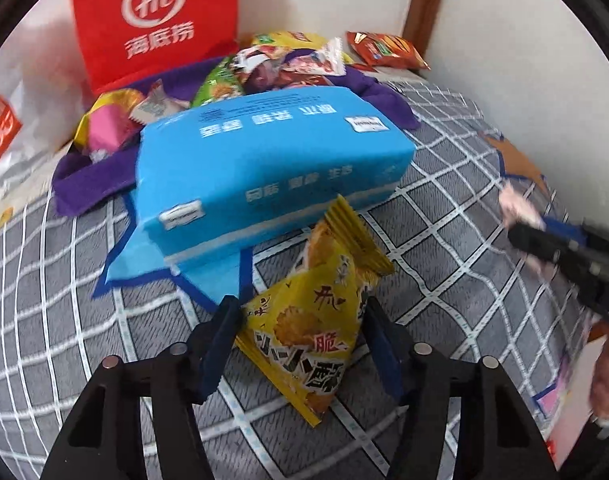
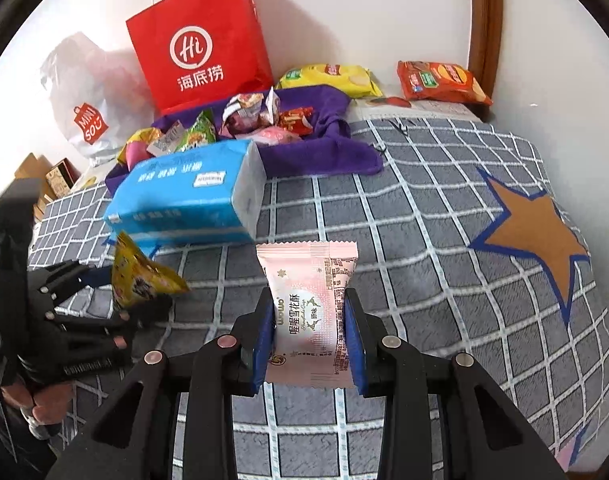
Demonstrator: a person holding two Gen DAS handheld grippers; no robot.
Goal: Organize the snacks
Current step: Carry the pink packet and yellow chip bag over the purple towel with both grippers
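Note:
My left gripper (image 1: 300, 320) is shut on a yellow snack packet (image 1: 312, 320) and holds it above the grey checked bedspread (image 1: 444, 208). It also shows in the right wrist view (image 2: 140, 276). My right gripper (image 2: 309, 312) is shut on a pink snack packet (image 2: 310, 304), also above the bedspread. In the left wrist view the right gripper (image 1: 520, 224) is blurred at the right edge. A pile of small snacks (image 2: 256, 120) lies on a purple cloth (image 2: 324, 148) at the back.
A blue tissue pack (image 1: 264, 160) lies in front of the purple cloth. A red paper bag (image 2: 200, 44) and a white plastic bag (image 2: 88, 100) stand against the wall. A yellow chip bag (image 2: 332, 76) and an orange chip bag (image 2: 440, 80) lie at the back right.

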